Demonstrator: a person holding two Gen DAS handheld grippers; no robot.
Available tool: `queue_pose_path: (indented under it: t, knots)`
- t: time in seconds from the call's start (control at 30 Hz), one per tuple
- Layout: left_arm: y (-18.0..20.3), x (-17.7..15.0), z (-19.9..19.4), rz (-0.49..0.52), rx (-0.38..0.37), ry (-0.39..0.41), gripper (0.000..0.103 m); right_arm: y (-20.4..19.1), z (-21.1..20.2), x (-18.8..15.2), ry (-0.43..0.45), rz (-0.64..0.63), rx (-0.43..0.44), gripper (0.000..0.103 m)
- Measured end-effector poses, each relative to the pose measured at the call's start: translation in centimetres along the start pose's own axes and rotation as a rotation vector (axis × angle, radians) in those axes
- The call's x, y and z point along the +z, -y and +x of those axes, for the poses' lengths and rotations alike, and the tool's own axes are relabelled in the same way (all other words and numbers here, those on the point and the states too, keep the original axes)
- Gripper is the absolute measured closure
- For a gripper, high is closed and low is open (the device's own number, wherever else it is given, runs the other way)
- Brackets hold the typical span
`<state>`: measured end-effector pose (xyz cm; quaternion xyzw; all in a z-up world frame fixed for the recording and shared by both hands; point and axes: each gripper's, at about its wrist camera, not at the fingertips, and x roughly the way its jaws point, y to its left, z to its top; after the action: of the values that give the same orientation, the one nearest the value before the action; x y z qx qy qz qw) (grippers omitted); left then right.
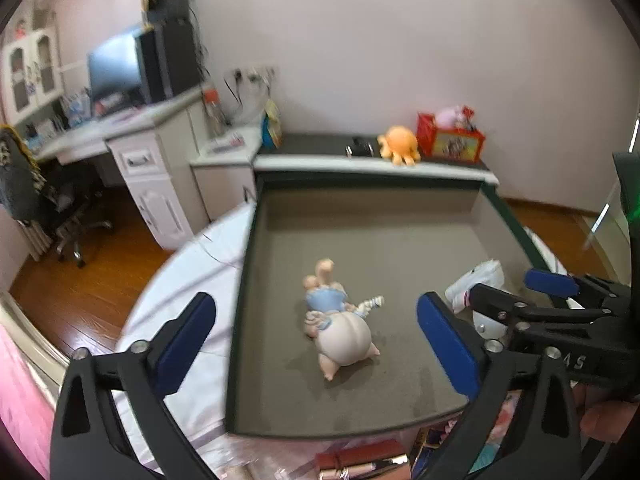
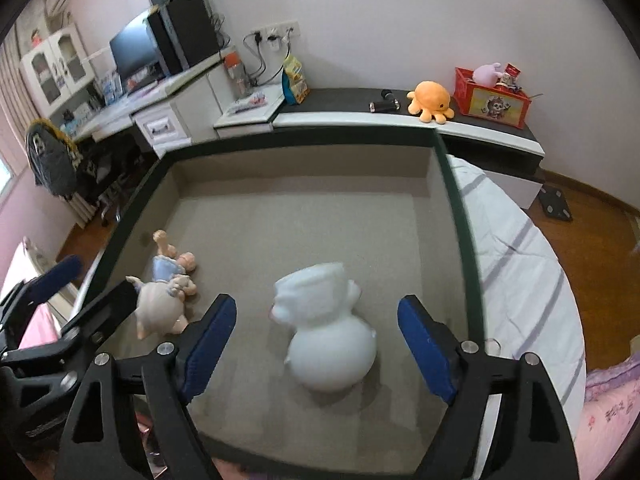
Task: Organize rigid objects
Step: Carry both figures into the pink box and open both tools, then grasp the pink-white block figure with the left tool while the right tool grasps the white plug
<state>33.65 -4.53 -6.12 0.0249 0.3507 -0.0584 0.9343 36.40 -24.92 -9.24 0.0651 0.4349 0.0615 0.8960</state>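
Note:
A pink pig figurine in a blue dress lies on its side on the grey floor of a large dark-rimmed tray. My left gripper hangs over it, open, its blue pads well apart and touching nothing. A white round figurine lies in the tray too, partly seen behind the right gripper in the left wrist view. My right gripper is open around it, pads clear of its sides.
The tray rests on a white striped bed cover. Beyond it a low shelf holds an orange plush octopus, a red toy box and a small dumbbell. A desk with a monitor stands left; wooden floor surrounds.

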Motion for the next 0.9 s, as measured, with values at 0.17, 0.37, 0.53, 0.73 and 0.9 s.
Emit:
queue_pose_path:
  t: [0.17, 0.37, 0.53, 0.73, 0.9]
  knots:
    - [-0.6, -0.4, -5.1, -0.006, 0.014, 0.068, 0.000, 0.0, -4.7, -1.0, 0.085, 0.053, 0.006, 0.016]
    - [-1.3, -2.3, -10.7, -0.034, 0.039, 0.115, 0.000, -0.4, -11.2, -4.4, 0.195, 0.078, 0.036, 0.016]
    - [-1.9, -4.8, -14.6, -0.074, 0.041, 0.132, 0.000, -1.6, -15.5, -8.1, 0.263, 0.055, 0.054, 0.000]
    - [-2.2, -8.9, -18.2, -0.082, 0.071, 0.151, 0.000, -2.5, -18.8, -12.8, 0.294, 0.035, 0.058, 0.000]
    - [-2.8, -12.4, -19.0, -0.122, 0.077, 0.109, 0.000, -2.3, -19.5, -16.7, 0.280, 0.044, 0.036, 0.000]
